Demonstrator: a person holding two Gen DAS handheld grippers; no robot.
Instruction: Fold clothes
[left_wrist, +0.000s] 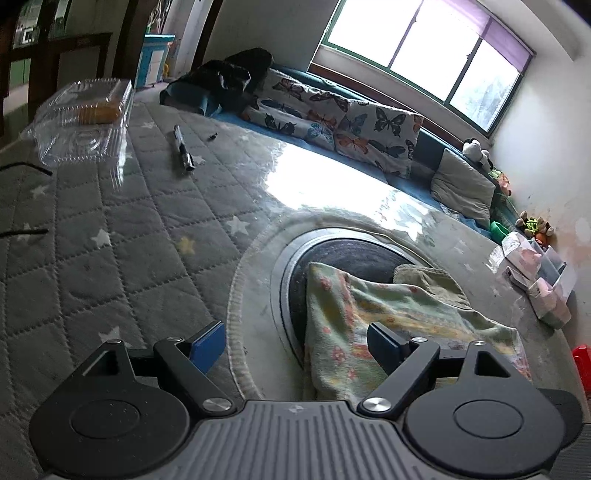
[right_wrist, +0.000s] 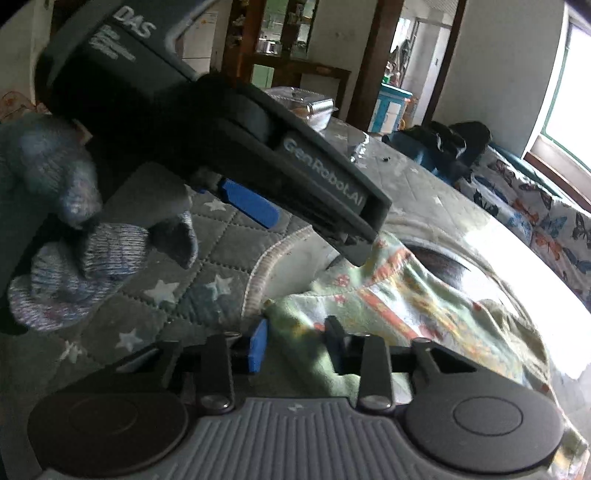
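A pale green cloth with a floral print (left_wrist: 373, 314) lies crumpled on the table over a dark round inset (left_wrist: 354, 254). My left gripper (left_wrist: 295, 347) is open, its jaws wide apart above the cloth's near left edge, holding nothing. In the right wrist view the same cloth (right_wrist: 406, 306) spreads to the right. My right gripper (right_wrist: 295, 345) has its jaws partly open around a fold of the cloth's near edge, not closed on it. The left gripper's body (right_wrist: 221, 140) and a gloved hand (right_wrist: 74, 229) fill the upper left of that view.
The table has a grey quilted star cover (left_wrist: 110, 229) under clear film. A clear plastic food box (left_wrist: 85, 122), a pen (left_wrist: 183, 147), small boxes (left_wrist: 535, 273) at the right edge, a red object (left_wrist: 583, 360), and a butterfly-print bench cushion (left_wrist: 332, 114) stand around.
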